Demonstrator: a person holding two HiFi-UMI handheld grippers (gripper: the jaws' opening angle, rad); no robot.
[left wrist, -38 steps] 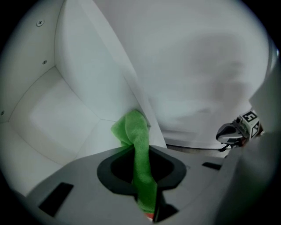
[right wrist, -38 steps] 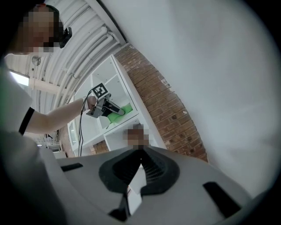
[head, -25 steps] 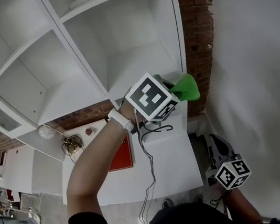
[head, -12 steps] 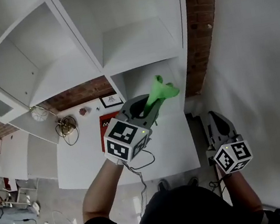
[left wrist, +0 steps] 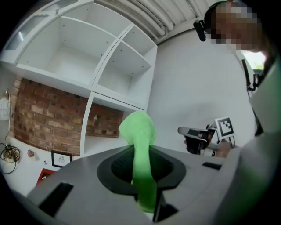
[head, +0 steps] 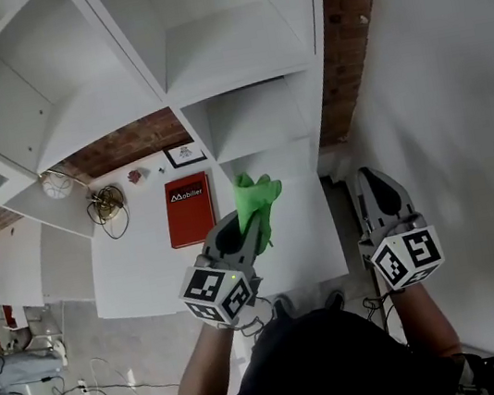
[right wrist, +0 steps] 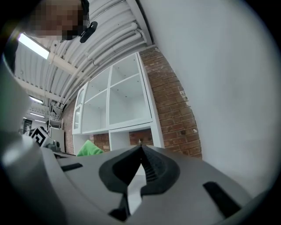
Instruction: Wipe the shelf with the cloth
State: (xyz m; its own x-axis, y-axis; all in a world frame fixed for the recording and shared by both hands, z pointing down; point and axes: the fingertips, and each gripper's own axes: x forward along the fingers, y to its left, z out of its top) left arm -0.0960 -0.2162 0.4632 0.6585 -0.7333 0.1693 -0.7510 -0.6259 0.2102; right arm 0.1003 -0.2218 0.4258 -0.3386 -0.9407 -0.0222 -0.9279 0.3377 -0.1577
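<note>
Left tool (head: pixel 248 227) is clamped on a soft, crumpled green cloth (head: pixel 256 198) near the smooth white shelf (head: pixel 237 53); right tool (head: pixel 371 180) is held closed, empty.

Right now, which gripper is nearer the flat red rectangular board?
Left. The left gripper, gripping a green cloth, hangs just right of the red board; the right gripper is farther right.

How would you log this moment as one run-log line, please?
left claw: shut on green cloth | right claw: shut, empty | cloth: off the shelf, above white counter | wiping: not under way
</note>
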